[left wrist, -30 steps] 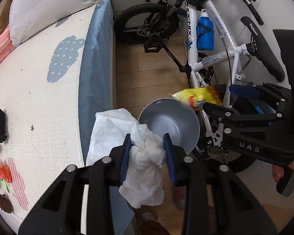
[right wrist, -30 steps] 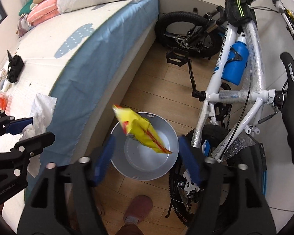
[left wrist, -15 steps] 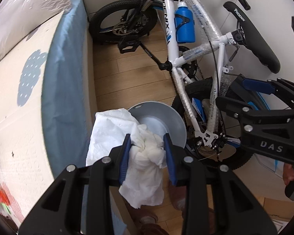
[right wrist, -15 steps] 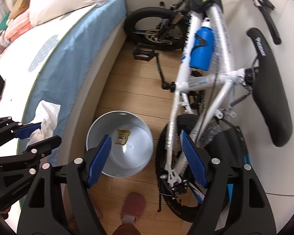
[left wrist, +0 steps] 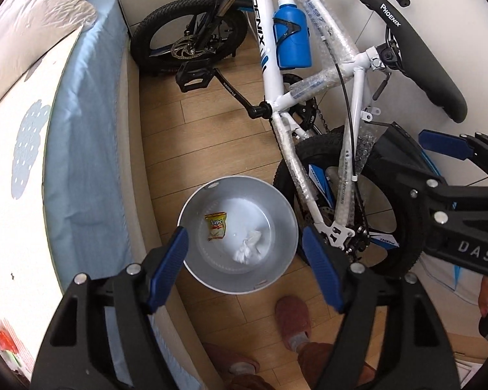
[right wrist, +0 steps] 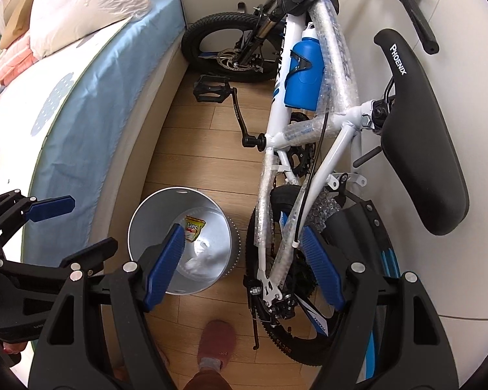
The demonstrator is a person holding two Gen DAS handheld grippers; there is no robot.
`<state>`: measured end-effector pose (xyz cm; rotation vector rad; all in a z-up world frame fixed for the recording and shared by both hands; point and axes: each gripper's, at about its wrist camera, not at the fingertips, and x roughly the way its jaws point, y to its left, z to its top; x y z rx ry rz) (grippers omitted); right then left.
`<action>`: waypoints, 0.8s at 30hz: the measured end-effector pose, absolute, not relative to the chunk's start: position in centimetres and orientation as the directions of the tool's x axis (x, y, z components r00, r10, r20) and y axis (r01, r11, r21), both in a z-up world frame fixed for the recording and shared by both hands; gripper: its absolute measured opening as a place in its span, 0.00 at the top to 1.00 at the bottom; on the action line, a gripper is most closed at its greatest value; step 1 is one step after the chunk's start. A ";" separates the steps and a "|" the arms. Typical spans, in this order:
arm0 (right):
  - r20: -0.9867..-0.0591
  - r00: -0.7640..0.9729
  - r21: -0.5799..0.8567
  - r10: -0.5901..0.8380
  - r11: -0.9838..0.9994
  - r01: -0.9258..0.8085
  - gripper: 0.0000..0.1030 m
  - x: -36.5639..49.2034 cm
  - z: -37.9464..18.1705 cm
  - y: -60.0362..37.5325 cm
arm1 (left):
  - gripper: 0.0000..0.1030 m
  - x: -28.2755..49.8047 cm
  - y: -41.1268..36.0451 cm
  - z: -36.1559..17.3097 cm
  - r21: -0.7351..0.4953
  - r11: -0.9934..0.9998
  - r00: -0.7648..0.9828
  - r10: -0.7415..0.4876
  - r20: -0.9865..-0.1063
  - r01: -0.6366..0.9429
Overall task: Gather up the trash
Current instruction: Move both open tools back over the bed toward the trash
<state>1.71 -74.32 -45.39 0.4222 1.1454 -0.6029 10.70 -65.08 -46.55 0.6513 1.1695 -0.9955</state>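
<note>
Beneath the spread, empty left gripper (left wrist: 244,260), a "LIPO" packet (left wrist: 216,226) lies beside a "PHOENIX" bicycle (left wrist: 270,48).

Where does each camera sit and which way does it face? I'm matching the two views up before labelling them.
Left wrist: on the left hand-held gripper, facing steeply down into the grey bin; its jaws have just opened, nothing between them. The right hand-held gripper and slippered feet show.
Right wrist: on the right hand-held gripper, jaws open, facing down at the bin's edge and the bicycle; the left gripper and one foot show.
Shared: bin holding a yellow snack packet and crumpled tissue, bed, bicycle.
</note>
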 end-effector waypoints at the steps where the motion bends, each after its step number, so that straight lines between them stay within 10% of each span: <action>1: -0.932 0.285 0.008 -0.226 0.771 0.637 0.30 1.8 -45.3 -74.3 | 0.29 10.8 -64.7 -46.3 -0.068 0.446 0.073 -0.293 -0.953 0.892; 24: -0.881 0.474 0.076 -0.018 0.981 0.179 0.30 16.2 -35.7 -56.0 | 0.29 19.0 -42.2 -36.1 -0.006 0.830 0.302 -0.209 -0.930 0.557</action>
